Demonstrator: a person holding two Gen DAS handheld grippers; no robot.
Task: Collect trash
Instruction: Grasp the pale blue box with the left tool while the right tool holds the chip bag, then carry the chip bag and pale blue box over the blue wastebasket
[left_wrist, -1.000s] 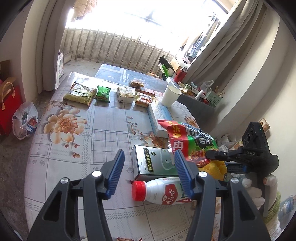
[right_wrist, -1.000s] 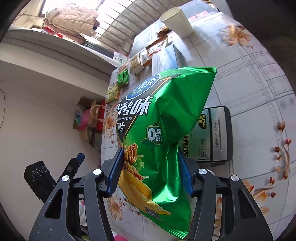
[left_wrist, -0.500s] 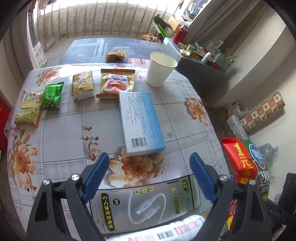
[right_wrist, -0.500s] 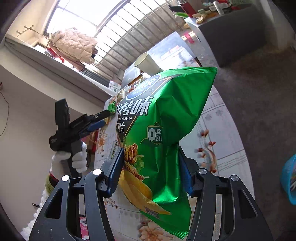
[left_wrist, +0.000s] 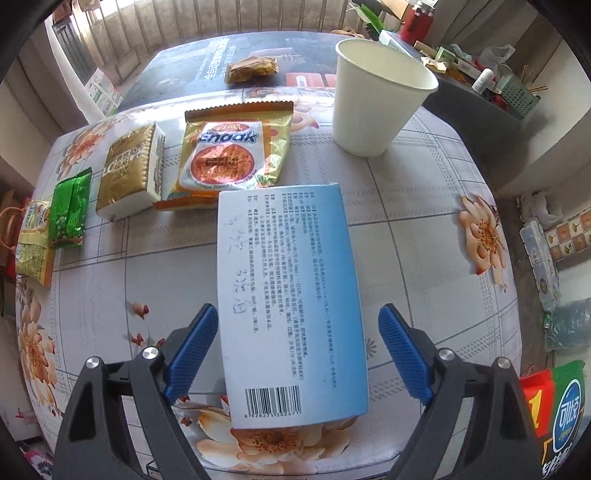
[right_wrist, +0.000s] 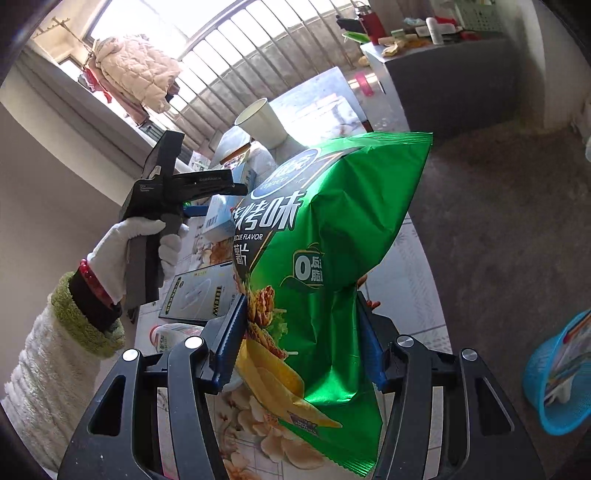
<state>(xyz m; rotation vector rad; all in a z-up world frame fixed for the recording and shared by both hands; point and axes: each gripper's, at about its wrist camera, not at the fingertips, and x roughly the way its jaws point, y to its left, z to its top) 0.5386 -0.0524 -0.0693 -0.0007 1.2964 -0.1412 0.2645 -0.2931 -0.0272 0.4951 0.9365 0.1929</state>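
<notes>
The floral tablecloth (left_wrist: 424, 236) fills the left wrist view, with a white paper cup (left_wrist: 376, 99) at upper right and snack packets (left_wrist: 232, 155) at upper left. At centre, a blue-white box (left_wrist: 288, 295) is straddled, untouched, by the wide-open left gripper (left_wrist: 299, 350). In the right wrist view much of the table is hidden by the green chip bag (right_wrist: 325, 258), clamped in the right gripper (right_wrist: 299, 343); a blue basket (right_wrist: 561, 373) is cut off at lower right.
</notes>
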